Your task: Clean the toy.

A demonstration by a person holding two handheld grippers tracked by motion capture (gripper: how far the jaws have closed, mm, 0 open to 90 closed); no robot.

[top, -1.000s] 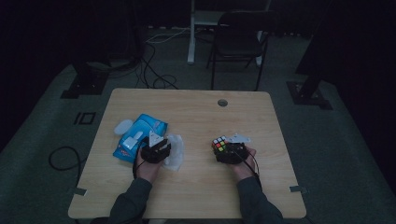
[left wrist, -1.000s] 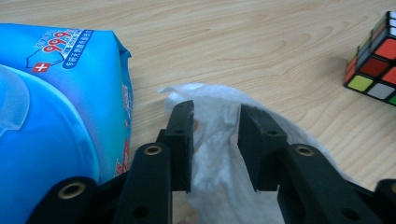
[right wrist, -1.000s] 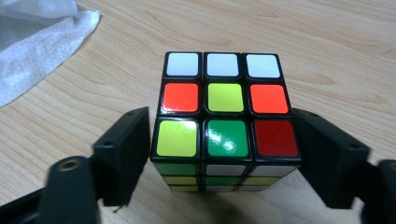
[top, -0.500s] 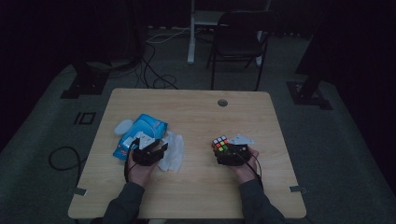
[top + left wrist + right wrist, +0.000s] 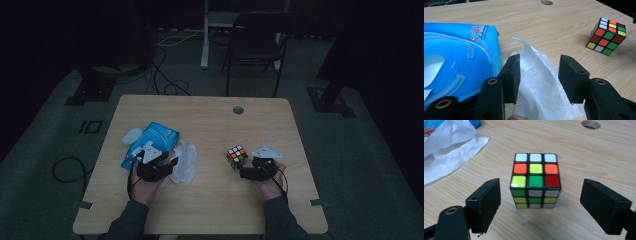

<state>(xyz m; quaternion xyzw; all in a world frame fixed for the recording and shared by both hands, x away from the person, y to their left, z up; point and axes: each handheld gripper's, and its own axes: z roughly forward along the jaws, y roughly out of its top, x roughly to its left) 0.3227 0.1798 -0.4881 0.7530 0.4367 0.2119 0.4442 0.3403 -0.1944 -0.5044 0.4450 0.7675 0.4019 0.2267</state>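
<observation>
— Grippers first: how many are working, and what is lying between their jaws?

— Two. The left gripper (image 5: 539,75) is hovering over one crumpled white paper wipe (image 5: 541,85); its jaws are standing apart and have just been opening, with the wipe lying loose between them and neither pad pressing on it. The right gripper (image 5: 540,205) is standing with its jaws wide apart, narrowing only slightly just now, and one scrambled colour-sticker puzzle cube (image 5: 535,180) is sitting just beyond the gap, centred, clear of both pads.

— Where are those two things lying on the light wooden table (image 5: 210,200)?

— The wipe is resting just beside one blue plastic wet-wipe pack (image 5: 459,65), touching its edge or nearly so; I cannot tell which. The cube is sitting flat on the table, well apart from the wipe, on the person's right.

— Which way are they pointing?

— The wipe is stretching away from the left gripper, its long axis running forward, with one raised corner at the far end. The cube is facing the right gripper squarely, white row farthest on top. Beyond both, one round cable hole (image 5: 238,110) is sitting near the far edge.
</observation>
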